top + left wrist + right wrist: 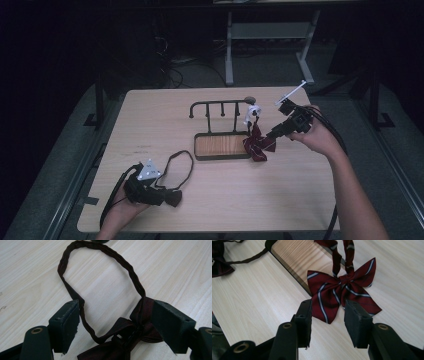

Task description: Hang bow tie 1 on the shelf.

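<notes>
A dark maroon bow tie lies on the table at the front left, its thin neck loop spread out beyond it. My left gripper stands open over it; in the left gripper view the knot sits low between the wide jaws of that gripper. A red striped bow tie hangs by its strap from the right end of a black rack. My right gripper reaches it from the right. In the right gripper view its jaws are open, with a lower wing of the striped bow between them and no pad pressing on it.
The rack stands on a wooden base in a black frame at the table's middle. A small white object sits at the rack's right end. Cables trail from both grippers toward the table's front edge. Desk legs stand on the floor behind the table.
</notes>
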{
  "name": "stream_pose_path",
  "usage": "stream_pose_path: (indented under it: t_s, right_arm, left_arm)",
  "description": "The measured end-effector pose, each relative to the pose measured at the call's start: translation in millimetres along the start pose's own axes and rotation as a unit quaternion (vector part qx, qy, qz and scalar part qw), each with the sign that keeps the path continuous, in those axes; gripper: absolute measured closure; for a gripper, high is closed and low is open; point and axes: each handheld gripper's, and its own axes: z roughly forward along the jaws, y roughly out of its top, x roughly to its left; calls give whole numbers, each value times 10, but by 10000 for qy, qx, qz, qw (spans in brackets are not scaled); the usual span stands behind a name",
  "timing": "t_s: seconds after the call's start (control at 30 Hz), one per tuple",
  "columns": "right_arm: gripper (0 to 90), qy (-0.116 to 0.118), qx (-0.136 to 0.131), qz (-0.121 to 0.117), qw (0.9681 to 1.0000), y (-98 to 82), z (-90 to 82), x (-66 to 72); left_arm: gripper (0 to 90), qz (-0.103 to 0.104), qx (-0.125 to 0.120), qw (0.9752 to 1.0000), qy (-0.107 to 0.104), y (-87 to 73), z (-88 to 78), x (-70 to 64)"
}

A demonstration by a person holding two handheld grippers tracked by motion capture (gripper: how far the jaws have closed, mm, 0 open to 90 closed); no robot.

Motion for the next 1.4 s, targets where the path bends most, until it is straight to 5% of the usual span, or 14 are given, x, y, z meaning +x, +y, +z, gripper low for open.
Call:
stream_pose_path:
  t_s: [1.4]
  right_arm:
    - [451,148,-89,139,9998,-588,257,74]
  left_arm:
    - [233,-42,-35,10000,12,-6,18,63]
